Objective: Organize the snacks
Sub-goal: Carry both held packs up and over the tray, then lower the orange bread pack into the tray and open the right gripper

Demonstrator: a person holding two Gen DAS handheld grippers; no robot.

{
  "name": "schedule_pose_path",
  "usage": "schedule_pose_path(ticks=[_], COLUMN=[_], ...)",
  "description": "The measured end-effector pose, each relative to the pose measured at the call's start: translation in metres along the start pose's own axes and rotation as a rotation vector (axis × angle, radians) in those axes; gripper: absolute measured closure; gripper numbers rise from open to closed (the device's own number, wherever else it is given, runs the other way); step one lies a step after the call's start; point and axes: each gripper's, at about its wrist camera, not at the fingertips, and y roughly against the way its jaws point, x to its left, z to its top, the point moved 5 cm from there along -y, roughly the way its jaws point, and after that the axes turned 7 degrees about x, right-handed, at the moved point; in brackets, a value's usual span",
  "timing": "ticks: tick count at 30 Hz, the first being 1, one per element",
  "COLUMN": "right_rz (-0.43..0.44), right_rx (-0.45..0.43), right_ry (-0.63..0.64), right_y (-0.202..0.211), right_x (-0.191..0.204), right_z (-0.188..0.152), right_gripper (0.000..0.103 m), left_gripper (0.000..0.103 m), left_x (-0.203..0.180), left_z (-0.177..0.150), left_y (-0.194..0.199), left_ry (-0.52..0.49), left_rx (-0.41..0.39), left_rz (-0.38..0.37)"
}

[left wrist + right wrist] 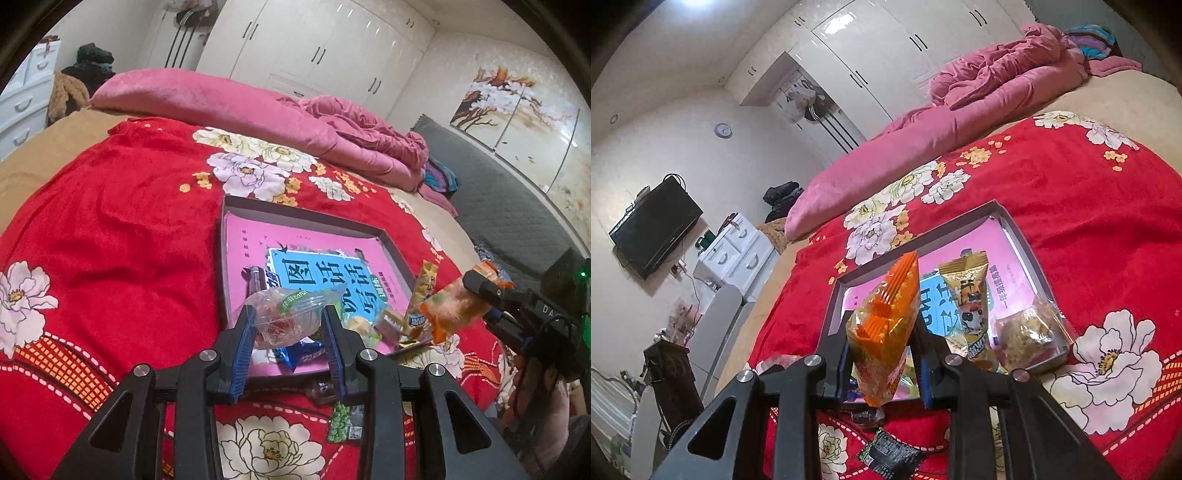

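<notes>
Over the tray (226, 258) on the red blanket (110, 221), my left gripper (290, 317) pinches a clear packet (284, 314) above the blue book (321, 280). My right gripper (882, 343) clamps an orange packet (886, 325) above the tray's near edge, with a gold packet (971, 295) just beside it.

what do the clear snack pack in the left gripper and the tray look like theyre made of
Clear snack pack: thin transparent plastic film, glossy; it crinkles and the contents show through. Tray: probably rigid cardboard, a box lid or base, with matte grey walls and sharp folded corners, though the look leaves plastic possible.
</notes>
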Motion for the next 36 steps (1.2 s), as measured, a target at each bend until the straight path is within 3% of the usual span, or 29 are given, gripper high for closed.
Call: schedule_pose_path(ticks=[36], right_rz=[-0.123], right_rx=[0.117], right_ry=[0.048], right_y=[-0.061], right_x=[-0.01], right_z=[-0.009], right_gripper=[0.074], left_gripper=[0.066], left_x=[-0.012], left_z=[-0.007], left_y=[-0.031], left_ry=[-0.035], left_rx=[0.088], left_rz=[0.024])
